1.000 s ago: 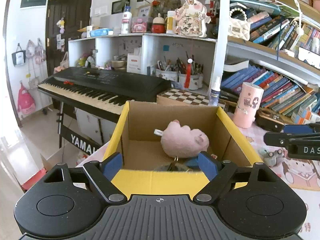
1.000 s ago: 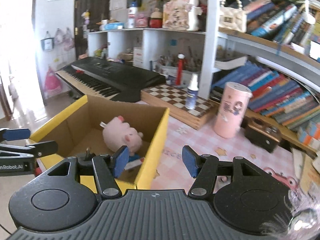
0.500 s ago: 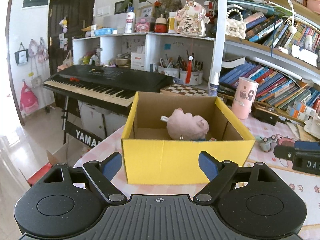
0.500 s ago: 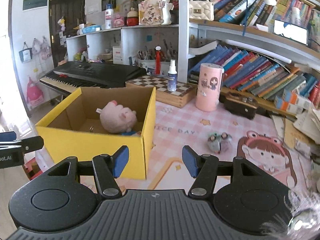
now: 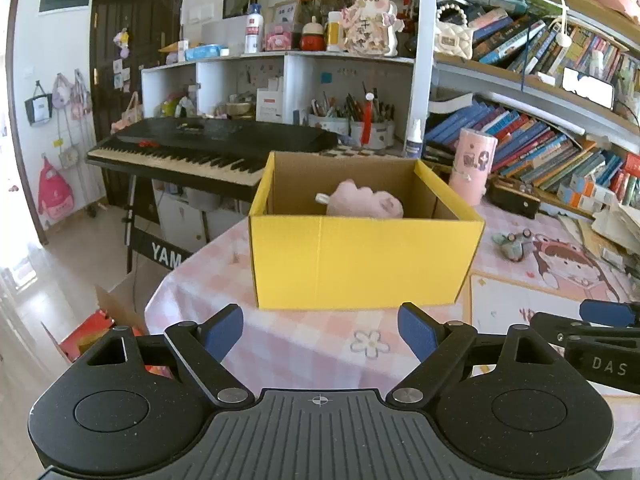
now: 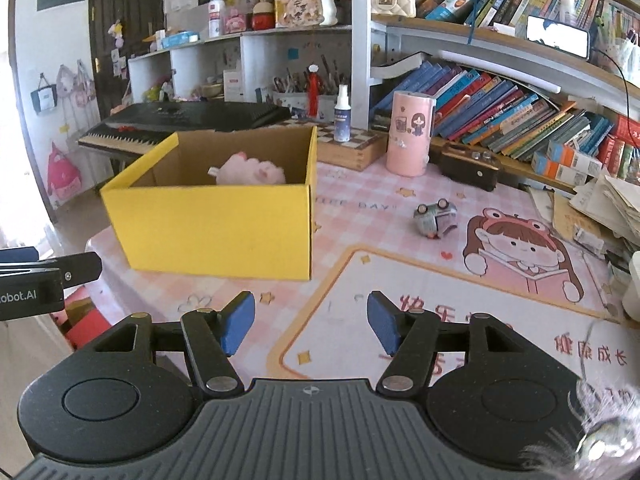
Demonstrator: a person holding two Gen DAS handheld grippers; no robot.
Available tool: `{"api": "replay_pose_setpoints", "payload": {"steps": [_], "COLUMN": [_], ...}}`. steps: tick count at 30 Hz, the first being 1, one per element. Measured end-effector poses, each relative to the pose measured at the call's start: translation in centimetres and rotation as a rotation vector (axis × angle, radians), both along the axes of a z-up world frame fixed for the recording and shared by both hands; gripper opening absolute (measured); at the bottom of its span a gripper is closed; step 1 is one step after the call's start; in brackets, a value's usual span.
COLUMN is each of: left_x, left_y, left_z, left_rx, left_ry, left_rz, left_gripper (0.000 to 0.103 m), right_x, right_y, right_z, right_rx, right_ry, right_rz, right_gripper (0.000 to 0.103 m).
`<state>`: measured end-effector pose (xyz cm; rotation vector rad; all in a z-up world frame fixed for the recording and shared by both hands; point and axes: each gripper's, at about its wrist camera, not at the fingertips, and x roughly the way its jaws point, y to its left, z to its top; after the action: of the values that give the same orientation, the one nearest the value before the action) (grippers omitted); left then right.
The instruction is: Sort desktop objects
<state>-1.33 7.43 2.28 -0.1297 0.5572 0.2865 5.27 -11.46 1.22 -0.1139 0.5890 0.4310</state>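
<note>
A: How much room is seen on the pink table (image 6: pixel 360 280)?

B: Lots, right up to one yellow box (image 6: pixel 216 228). One pink plush pig (image 6: pixel 252 170) is kept inside.

A: And outside?

B: One toy car (image 6: pixel 435 219) is tipped over. Left gripper (image 5: pixel 320 334) is held wide, empty; right gripper (image 6: pixel 311 322) is being opened, empty.

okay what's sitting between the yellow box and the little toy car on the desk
Nothing: in the right wrist view only bare pink checked mat lies between the yellow box and the toy car.
</note>
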Motion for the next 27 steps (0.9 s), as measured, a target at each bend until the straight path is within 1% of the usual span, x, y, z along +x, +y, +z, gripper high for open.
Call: {"api": "replay_pose_setpoints", "payload": {"steps": [12,18,27], "left_x": [-2.5,-3.2,-3.6], "left_y": [-1.2,-1.7,-2.4], "left_z": [-0.8,-1.0,-1.5], "left_rx": [0.013,0.025,0.031], "left_ry": [0.026,0.038,0.073], "left_rz": [-0.032,-0.044,-0.088], "left_gripper": [0.087,0.087,0.088], "right_x": [-2.8,-3.6,-4.9], "right_y": [0.4,0.2,-0.2], "right_z": [-0.9,-1.4,-2.0], "right_rx": [-0.038,-0.04,-0.052], "right_ry": [0.013,0.035,0.05], "right_rz": [0.031,0.032,0.008], "right_gripper": [0.065,0.066,0.073]}}
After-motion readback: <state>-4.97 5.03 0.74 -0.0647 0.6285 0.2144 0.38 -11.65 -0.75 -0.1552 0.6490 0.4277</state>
